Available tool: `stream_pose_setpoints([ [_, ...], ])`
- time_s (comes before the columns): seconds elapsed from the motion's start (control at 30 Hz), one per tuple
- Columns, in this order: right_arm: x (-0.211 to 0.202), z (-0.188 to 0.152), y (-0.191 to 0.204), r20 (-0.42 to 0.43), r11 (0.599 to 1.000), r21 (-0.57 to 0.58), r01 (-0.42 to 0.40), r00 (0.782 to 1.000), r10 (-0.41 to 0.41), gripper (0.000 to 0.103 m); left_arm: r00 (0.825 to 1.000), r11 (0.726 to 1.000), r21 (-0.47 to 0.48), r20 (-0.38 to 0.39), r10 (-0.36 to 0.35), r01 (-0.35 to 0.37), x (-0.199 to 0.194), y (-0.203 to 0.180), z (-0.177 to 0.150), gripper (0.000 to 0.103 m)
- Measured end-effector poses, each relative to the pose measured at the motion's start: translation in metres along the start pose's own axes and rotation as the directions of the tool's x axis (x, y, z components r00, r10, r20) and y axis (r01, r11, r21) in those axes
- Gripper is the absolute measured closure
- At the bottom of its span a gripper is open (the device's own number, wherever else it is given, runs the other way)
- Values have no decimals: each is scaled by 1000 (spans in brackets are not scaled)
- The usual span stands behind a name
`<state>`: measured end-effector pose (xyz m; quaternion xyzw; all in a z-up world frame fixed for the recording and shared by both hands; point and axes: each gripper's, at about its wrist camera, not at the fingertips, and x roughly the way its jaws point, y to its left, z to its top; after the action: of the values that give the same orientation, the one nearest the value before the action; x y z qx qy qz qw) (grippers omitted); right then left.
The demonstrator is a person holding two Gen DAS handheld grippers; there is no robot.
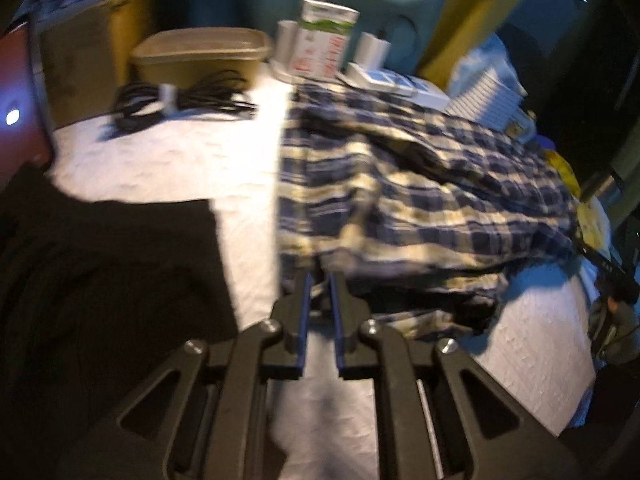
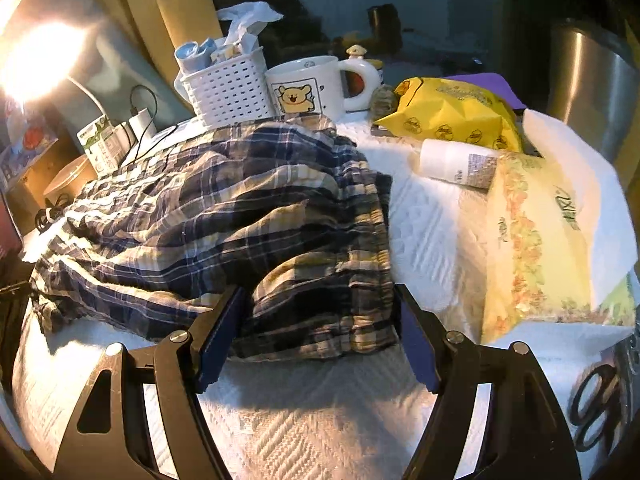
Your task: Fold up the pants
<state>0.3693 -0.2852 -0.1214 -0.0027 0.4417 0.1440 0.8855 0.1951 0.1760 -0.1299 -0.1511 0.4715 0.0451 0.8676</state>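
The plaid pants (image 1: pixel 420 184), blue and cream checked, lie crumpled on a white textured cloth (image 1: pixel 168 160). In the left wrist view my left gripper (image 1: pixel 320 276) is shut on the near edge of the pants, with fabric pinched between the blue pads. The view is blurred. In the right wrist view the same pants (image 2: pixel 224 216) lie bunched, with the gathered waistband at the right. My right gripper (image 2: pixel 320 292) is open, its fingers standing on either side of the waistband end of the pants.
A black garment (image 1: pixel 108 272) lies at left. A coiled black cable (image 1: pixel 180 100), a beige tub (image 1: pixel 200 56) and a carton (image 1: pixel 324 40) stand at the back. A white basket (image 2: pixel 228 88), a mug (image 2: pixel 308 84), a yellow bag (image 2: pixel 452 116), a bottle (image 2: pixel 456 164) and a tissue pack (image 2: pixel 540 240) crowd the right.
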Motion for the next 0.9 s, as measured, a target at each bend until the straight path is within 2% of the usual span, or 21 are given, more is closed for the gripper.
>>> stream_pose_setpoints([
  [0.07, 0, 1, -1, 2, 1000, 2, -4, 1000, 4, 26, 1000, 999, -39, -3, 18, -18, -4, 13, -4, 93],
  [0.1, 0, 1, -2, 1, 1000, 4, -6, 1000, 6, 26, 1000, 998, -58, -14, 2, -3, -5, 18, -5, 93],
  [0.17, 0, 1, -3, 1, 1000, 5, -3, 1000, 3, 26, 996, 993, -85, -31, -87, 84, -8, 22, -3, 93],
  [0.2, -1, 2, -3, 3, 1000, 3, 1, 1000, -1, 26, 994, 993, -67, -40, -100, 97, -8, 18, 0, 92],
  [0.3, -6, 5, 1, 23, 1000, -13, 14, 1000, -14, 26, 998, 998, 7, -24, -57, 57, -6, -1, 16, 92],
  [0.43, -16, 11, 10, 58, 999, -39, 16, 998, -14, 26, 999, 999, 23, 2, -34, 34, 7, -12, 36, 90],
  [0.57, -21, 13, 13, 68, 999, -48, 13, 998, -10, 26, 999, 999, 30, -48, -13, 14, 41, -14, 51, 89],
  [0.67, -21, 12, 13, 64, 999, -52, 17, 998, -14, 26, 995, 999, 49, -97, 14, -9, 59, -16, 48, 88],
  [0.9, -33, 21, 16, 113, 998, -61, 32, 993, -25, 26, 998, 989, 137, -15, 60, -58, 57, -24, 35, 88],
])
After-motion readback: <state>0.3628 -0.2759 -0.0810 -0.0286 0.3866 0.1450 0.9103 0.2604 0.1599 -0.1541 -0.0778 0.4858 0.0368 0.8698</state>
